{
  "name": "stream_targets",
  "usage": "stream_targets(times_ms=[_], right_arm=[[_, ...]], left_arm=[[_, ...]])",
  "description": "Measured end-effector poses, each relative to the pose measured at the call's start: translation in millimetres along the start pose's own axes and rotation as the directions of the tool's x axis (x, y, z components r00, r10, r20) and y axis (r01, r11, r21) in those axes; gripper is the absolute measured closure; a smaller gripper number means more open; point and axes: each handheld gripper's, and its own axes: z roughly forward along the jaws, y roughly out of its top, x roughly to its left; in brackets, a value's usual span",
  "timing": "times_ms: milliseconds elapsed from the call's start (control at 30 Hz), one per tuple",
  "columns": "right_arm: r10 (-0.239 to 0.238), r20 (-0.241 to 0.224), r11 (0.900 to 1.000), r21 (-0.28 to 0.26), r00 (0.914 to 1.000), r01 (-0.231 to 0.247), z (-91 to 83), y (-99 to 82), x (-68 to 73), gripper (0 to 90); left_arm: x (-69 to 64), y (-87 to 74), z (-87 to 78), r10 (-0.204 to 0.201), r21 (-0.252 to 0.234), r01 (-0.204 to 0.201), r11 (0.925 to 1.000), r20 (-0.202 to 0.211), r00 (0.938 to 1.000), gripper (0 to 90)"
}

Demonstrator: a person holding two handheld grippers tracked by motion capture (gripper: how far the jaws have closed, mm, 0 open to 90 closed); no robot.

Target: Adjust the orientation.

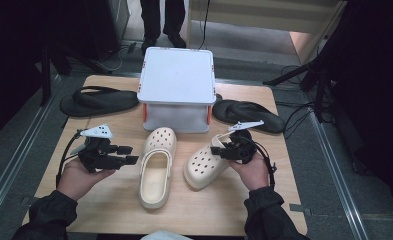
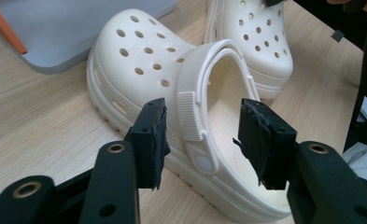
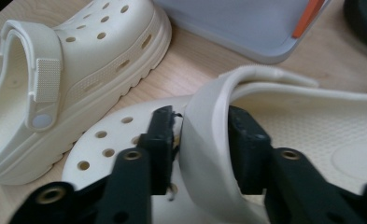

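Jaws of right gripper [image 3: 200, 140] spread astride right clog's [image 1: 206, 164] strap beside white box [image 1: 176, 87], left gripper [image 2: 202, 140] spread near left clog [image 1: 156, 167].

matt cream foam clogs [image 1: 156, 167] on pale wood-grain table [image 1: 109, 210]; smooth grey plastic box [image 1: 177, 75].

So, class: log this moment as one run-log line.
scene: two cream clogs on table | left tool: open beside left clog | right tool: strap of right clog between jaws, grip unclear

Black grippers, brass rivets, dark sleeves [image 1: 54, 212]
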Motion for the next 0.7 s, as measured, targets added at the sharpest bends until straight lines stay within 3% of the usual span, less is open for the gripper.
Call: stream_targets(times_ms=[100, 167, 300, 400, 533, 633, 700], right_arm=[[-0.001, -0.006, 0.9999, -0.012, 1.0, 0.001, -6.0, 2.3, 0.1, 56.2], [-0.006, -0.002, 0.9998, -0.021, 1.0, 0.006, -11.2, 3.9, 0.3, 56.0], [-0.018, -0.01, 0.9989, -0.043, 0.9998, 0.018, -27.8, 9.0, 1.5, 57.2], [-0.04, -0.011, 0.9977, -0.055, 0.9991, 0.04, -41.0, 11.4, 0.6, 66.7], [-0.039, -0.003, 0.9968, -0.07, 0.9992, 0.038, -56.8, 9.9, -7.5, 90.0], [-0.019, 0.01, 0.9983, -0.055, 0.9998, 0.02, -60.9, 5.9, -19.4, 90.0], [-0.026, 0.042, 0.9982, -0.052, 0.9988, 0.028, -61.0, 1.7, -26.9, 90.0]], left_arm=[[0.9, -0.6, -1.5, -0.001, 0.008, 0.001, 1.0, -0.004, 1.0, 58.1], [1.4, -0.8, -2.2, -0.007, 0.009, 0.007, 0.9999, 0.008, 0.9999, 62.8], [-0.3, 0.3, -3.1, -0.01, 0.011, 0.01, 0.9999, -0.008, 0.9999, 77.0], [-5.4, 3.5, -3.8, 0.007, 0.011, -0.007, 0.9999, -0.008, 0.9999, 88.2], [-18.4, 12.4, 2.6, 0.029, 0.02, -0.029, 0.9994, -0.006, 0.9996, 90.0], [-31.1, 19.2, 13.3, 0.028, 0.02, -0.028, 0.9994, 0.006, 0.9996, 90.0], [-40.3, 23.5, 22.2, 0.028, 0.02, -0.028, 0.9994, 0.017, 0.9995, 90.0]])
